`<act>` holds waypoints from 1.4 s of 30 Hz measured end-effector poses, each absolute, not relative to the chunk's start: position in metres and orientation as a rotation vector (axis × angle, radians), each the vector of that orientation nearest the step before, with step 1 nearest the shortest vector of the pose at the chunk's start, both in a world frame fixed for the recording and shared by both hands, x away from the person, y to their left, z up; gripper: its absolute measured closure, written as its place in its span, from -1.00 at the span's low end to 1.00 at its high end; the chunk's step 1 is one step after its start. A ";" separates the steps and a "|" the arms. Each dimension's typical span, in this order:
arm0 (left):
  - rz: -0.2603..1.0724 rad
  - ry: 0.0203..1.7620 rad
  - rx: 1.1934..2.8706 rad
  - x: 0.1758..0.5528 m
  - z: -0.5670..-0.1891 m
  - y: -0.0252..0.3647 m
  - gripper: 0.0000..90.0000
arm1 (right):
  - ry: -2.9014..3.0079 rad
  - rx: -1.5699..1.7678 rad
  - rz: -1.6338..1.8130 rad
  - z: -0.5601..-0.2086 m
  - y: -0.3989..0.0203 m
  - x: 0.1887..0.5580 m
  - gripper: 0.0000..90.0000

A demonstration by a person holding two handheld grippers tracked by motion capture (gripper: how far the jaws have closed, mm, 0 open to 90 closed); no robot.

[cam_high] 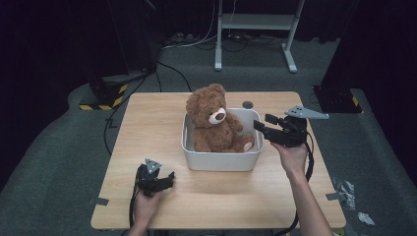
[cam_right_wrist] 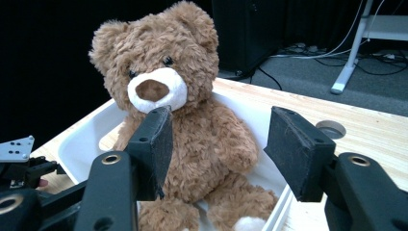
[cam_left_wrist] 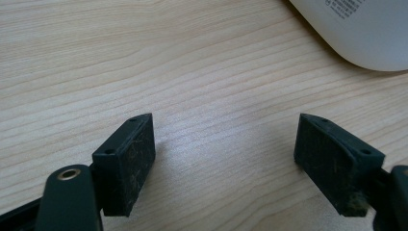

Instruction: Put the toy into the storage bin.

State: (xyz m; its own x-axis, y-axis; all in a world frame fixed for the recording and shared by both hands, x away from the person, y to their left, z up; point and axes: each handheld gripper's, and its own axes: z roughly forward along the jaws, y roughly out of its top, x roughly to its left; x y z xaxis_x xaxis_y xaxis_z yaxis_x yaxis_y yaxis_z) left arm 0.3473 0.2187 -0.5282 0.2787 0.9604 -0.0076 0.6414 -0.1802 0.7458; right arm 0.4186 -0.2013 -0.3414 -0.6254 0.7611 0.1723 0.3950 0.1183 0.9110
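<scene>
A white tub (cam_high: pixel 221 160) is seen set near the middle of a pale wooden counter (cam_high: pixel 157 128), with a round grommet (cam_high: pixel 248 104) just behind it.

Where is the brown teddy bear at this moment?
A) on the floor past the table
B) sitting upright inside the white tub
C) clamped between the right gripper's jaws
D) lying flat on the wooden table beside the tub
B: the teddy bear sits upright inside the white tub, while the right gripper has open jaws short of it.
</scene>
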 end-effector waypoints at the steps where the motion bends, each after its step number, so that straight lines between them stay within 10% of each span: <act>1: 0.635 1.438 1.907 0.347 -0.528 0.219 -0.51 | 2.059 1.129 1.513 -0.341 -0.203 0.417 -0.07; 42: 0.638 1.428 1.913 0.347 -0.528 0.219 -0.50 | 2.018 1.170 1.538 -0.358 -0.244 0.385 -0.07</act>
State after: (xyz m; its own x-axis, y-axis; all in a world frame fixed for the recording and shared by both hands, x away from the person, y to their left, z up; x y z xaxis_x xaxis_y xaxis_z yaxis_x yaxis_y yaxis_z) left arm 0.3474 0.2187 -0.5281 0.2853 0.9584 -0.0031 0.6377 -0.1874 0.7472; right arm 0.3849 -0.2436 -0.3583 -0.6000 0.7743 0.2014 0.3993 0.0717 0.9140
